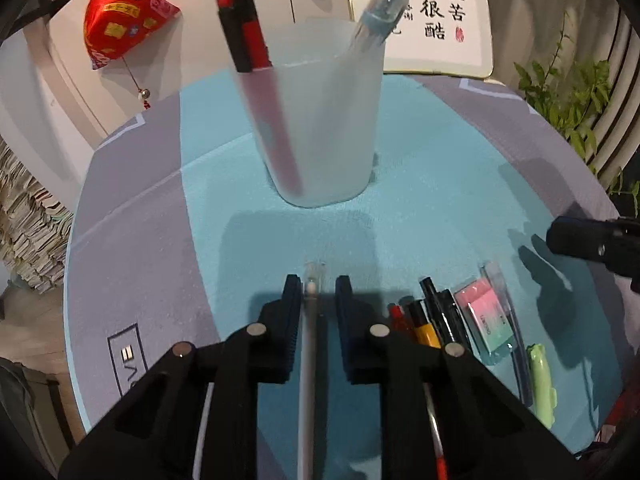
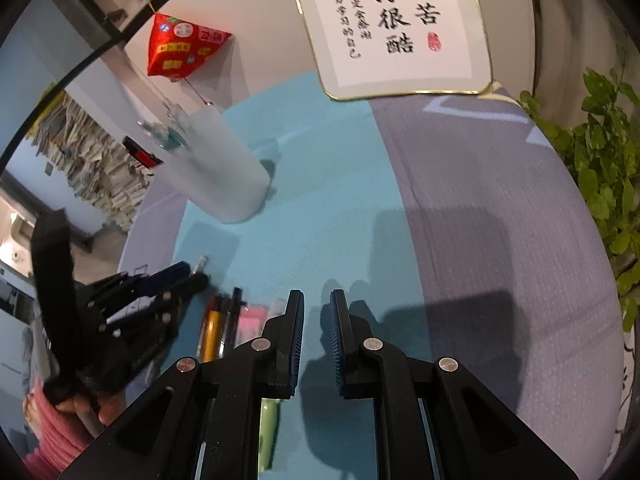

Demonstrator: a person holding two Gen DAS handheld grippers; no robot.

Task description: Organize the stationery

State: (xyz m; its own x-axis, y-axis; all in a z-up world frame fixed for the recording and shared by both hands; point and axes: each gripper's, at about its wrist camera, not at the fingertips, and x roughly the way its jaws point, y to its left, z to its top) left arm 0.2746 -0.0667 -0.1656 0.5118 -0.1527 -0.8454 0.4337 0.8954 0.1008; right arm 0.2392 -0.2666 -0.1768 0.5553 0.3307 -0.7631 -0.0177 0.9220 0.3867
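Observation:
A frosted plastic cup (image 1: 320, 120) stands on the teal mat and holds a red-and-black marker (image 1: 244, 28) and a light blue pen (image 1: 380, 4). My left gripper (image 1: 318, 292) points down at the mat in front of the cup. A white pen (image 1: 309, 332) with a clear cap lies between its fingers, against the left pad, with a gap to the right pad. The right wrist view shows the left gripper (image 2: 196, 274) with that cap (image 2: 202, 262) poking out. My right gripper (image 2: 317, 300) hovers over bare mat, jaws close together with nothing between them.
To the right of the left gripper lie a red pen (image 1: 396, 312), an orange pen (image 1: 424, 328), black pens (image 1: 440, 308), a pink-and-green eraser pack (image 1: 486, 312) and a pale green item (image 1: 540, 380). A calligraphy plaque (image 2: 400, 28) leans at the back. A leafy plant (image 2: 600, 160) stands at the right edge.

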